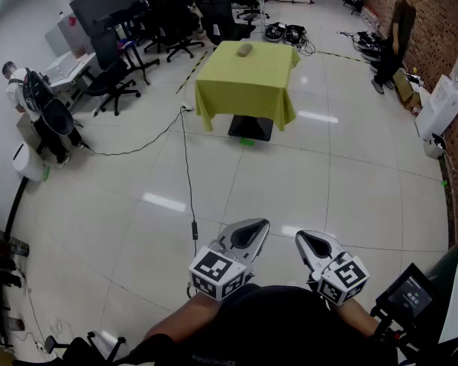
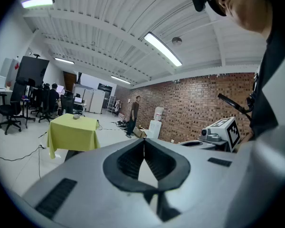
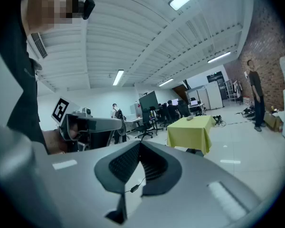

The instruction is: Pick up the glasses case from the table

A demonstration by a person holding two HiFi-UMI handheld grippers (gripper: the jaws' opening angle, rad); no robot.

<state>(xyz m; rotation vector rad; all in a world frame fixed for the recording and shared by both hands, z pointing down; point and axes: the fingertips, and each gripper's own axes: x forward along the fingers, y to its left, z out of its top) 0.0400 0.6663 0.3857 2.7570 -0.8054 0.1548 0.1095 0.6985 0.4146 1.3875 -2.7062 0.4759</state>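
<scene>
While the head view shows the glasses case (image 1: 244,49) lying on the green-clothed table (image 1: 248,90) near its far edge, with the left gripper (image 1: 253,226) and right gripper (image 1: 303,239) both well short of that table, it looks like a small, light, rigid, probably smooth shell, best pinched across its narrow middle. The left gripper view shows its jaws pressed together on nothing. The right gripper view shows the same, tips meeting and empty.

text: none legible | device screen (image 1: 409,295) — characters too small | shirt print (image 1: 214,359) — blurred
</scene>
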